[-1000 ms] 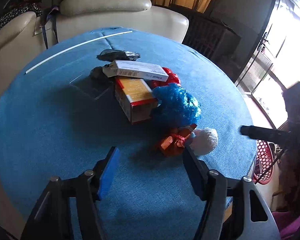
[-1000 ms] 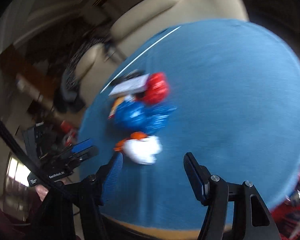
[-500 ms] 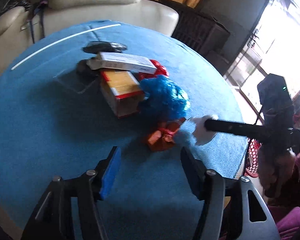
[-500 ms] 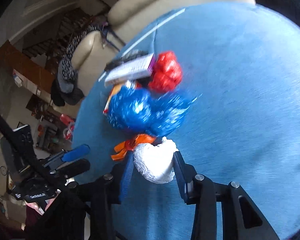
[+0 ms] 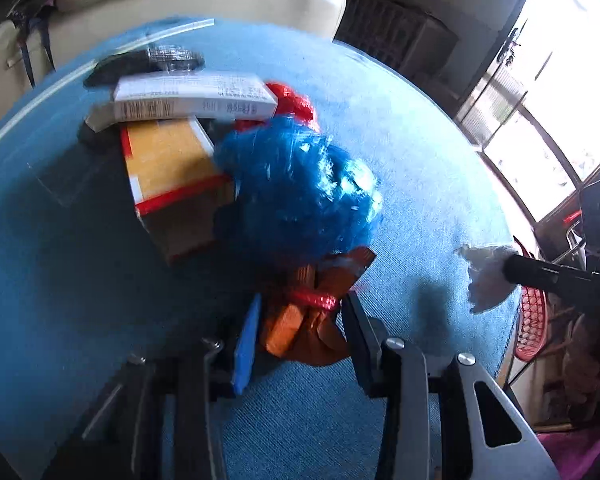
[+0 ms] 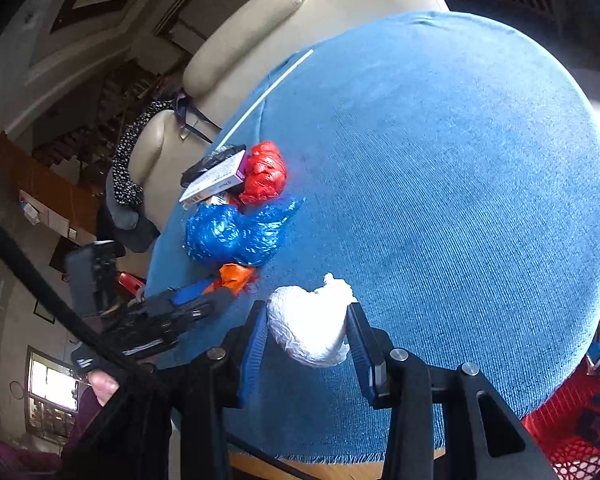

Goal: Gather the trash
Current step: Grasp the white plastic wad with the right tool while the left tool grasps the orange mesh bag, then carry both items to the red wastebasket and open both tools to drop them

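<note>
A heap of trash lies on the round blue table: a crumpled blue bag, a red bag, a yellow box and a white box. My left gripper is closing, its pads against an orange wrapper at the heap's near edge. My right gripper is shut on a white paper wad and holds it just above the cloth. The left wrist view shows that wad at the table's right edge. The right wrist view shows the left gripper on the orange wrapper.
A black wrapper and a white strip lie at the far side of the table. Cream sofas stand behind it. A red mesh basket holding cartons sits below the table's edge.
My left gripper moved forward and down to the orange wrapper and narrowed around it. My right gripper shut on the white wad and carried it toward the table's edge.
</note>
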A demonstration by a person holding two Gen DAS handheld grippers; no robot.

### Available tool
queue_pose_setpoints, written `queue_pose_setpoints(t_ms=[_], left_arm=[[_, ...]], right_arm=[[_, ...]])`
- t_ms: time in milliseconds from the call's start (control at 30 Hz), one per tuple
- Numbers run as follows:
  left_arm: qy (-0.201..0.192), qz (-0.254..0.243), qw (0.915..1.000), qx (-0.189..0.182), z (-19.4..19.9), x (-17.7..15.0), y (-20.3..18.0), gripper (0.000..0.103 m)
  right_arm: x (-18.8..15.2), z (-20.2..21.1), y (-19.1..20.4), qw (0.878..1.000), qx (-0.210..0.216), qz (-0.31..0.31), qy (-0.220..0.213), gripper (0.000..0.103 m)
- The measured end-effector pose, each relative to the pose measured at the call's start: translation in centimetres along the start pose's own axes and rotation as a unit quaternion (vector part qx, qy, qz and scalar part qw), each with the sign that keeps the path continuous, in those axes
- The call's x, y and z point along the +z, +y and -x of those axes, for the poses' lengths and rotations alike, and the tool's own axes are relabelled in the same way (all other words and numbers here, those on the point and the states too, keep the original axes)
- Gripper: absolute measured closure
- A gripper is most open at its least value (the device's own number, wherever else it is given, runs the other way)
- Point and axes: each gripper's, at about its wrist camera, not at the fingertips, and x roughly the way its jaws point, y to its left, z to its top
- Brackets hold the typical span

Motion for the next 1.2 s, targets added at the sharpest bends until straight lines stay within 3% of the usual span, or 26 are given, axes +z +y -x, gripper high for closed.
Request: queue_pose_setpoints(t_ms=[233,333,633,833,1200], left_arm=[[-0.006,0.006,1.0,-0.003,1.0,-1.5,-1.4,0.068],[-0.009,-0.001,0.9999,0.012,1.7,-2.1,-2.7,0.068],[-0.067,-0.04,0.9949,0.063,6.0,-1.1,-7.5,0.068],[-0.098,-0.063,0.9834,0.139,7.3,0.6,-9.4,0.068],[-0.122,-0.087,0.963,0.224,8.5,0.3,-11.8,0.068]], right_arm=[[-0.2,-0.2,0.8,1.0,0.007,0.013,-0.007,0.061],[-0.4,0.4,0.9,1.0,0.012,0.019,-0.017,0.061],[-0.4,2.8,1.2,0.998,0.016,0.029,-0.046,0.061],[-1.0,4.6,1.4,0.997,0.015,0.034,-0.062,0.061],[-2.2,9.2,1.3,0.994,0.021,0.04,-0.1,0.061]])
